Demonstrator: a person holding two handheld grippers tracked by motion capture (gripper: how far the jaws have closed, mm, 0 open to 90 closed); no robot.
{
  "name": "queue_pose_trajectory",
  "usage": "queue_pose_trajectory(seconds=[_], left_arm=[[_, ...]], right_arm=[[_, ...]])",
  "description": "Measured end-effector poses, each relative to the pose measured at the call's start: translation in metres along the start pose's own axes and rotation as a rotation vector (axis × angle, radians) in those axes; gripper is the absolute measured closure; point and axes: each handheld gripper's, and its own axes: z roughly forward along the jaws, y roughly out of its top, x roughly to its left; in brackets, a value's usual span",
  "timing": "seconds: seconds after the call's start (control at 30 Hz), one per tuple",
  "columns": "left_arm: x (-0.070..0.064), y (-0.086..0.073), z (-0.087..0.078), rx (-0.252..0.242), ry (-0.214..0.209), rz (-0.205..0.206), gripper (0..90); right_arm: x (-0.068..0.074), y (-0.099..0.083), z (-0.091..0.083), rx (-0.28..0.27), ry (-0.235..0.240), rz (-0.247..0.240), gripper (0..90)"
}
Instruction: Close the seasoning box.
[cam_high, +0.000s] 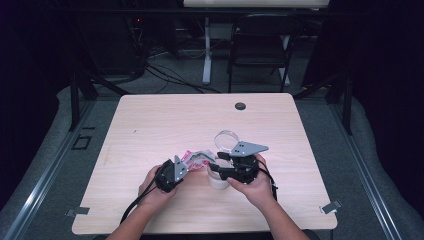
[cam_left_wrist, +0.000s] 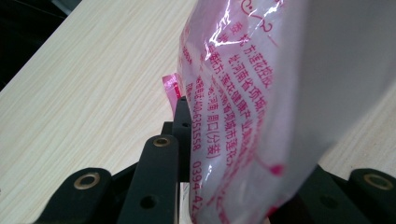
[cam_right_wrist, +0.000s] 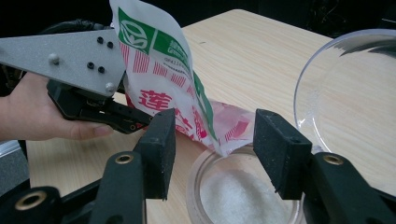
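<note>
High view shows my left gripper (cam_high: 176, 169) at about 7 o'clock on the table (cam_high: 150, 130), clamped on the tilted packet (cam_high: 197, 158). My right gripper (cam_high: 220, 165) has wide jaws above the container (cam_high: 218, 181) of white powder.

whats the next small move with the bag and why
Probably tip the bag a little further with the left gripper. Its open corner hangs just over the jar, which already holds white powder, and the right gripper stands open around the jar's mouth.
</note>
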Motion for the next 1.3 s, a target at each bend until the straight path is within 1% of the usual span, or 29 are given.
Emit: queue_pose_trajectory(seconds=[0.2,0.23,0.27,0.37,0.47,0.6,0.63,0.67,0.7,0.73,0.9,1.0,1.07,1.13,1.2,1.3], left_arm=[[0.01,-0.003,-0.002,-0.007,0.008,-0.046,75.0],[0.011,-0.004,-0.003,-0.01,0.008,-0.061,75.0],[0.014,-0.004,-0.004,-0.009,0.004,-0.069,75.1],[0.02,-0.006,-0.006,-0.024,0.021,-0.098,75.6],[0.027,-0.008,-0.01,-0.025,0.029,-0.128,76.0],[0.039,-0.014,-0.015,-0.028,0.061,-0.175,76.1],[0.042,-0.016,-0.016,-0.035,0.068,-0.195,76.1],[0.045,-0.018,-0.018,-0.031,0.074,-0.207,76.1],[0.048,-0.02,-0.018,-0.035,0.088,-0.217,76.0],[0.052,-0.022,-0.02,-0.027,0.095,-0.222,76.1],[0.067,-0.035,-0.023,-0.012,0.152,-0.295,76.1],[0.075,-0.041,-0.023,0.012,0.197,-0.318,76.2],[0.08,-0.046,-0.024,0.032,0.23,-0.324,76.3],[0.085,-0.051,-0.025,0.048,0.254,-0.336,76.2],[0.091,-0.056,-0.026,0.067,0.266,-0.36,76.3],[0.099,-0.064,-0.026,0.079,0.272,-0.401,76.2]], right_arm=[[-0.003,0.001,-0.004,-0.013,0.0,0.013,49.1],[-0.004,0.001,-0.004,-0.017,0.001,0.017,49.1],[-0.004,0.002,-0.005,-0.017,0.002,0.015,49.2],[-0.005,0.002,-0.005,-0.009,0.006,0.011,49.9],[-0.004,0.002,-0.005,-0.003,0.006,0.004,50.3],[-0.005,0.002,-0.006,-0.005,0.003,0.003,50.3],[-0.006,0.003,-0.006,-0.005,0.003,0.003,50.3],[-0.006,0.003,-0.006,-0.007,0.001,0.006,50.3],[-0.007,0.003,-0.007,-0.004,0.0,0.007,50.3],[-0.007,0.003,-0.007,-0.007,-0.002,0.008,50.3],[-0.008,0.003,-0.006,-0.009,0.0,0.009,50.2],[-0.008,0.003,-0.006,-0.006,0.003,0.007,50.1],[-0.008,0.003,-0.005,-0.004,0.003,0.008,50.2],[-0.009,0.003,-0.005,-0.003,0.003,0.007,50.2],[-0.009,0.003,-0.004,-0.004,0.003,0.009,50.2],[-0.009,0.003,-0.004,-0.004,0.003,0.009,50.2]])
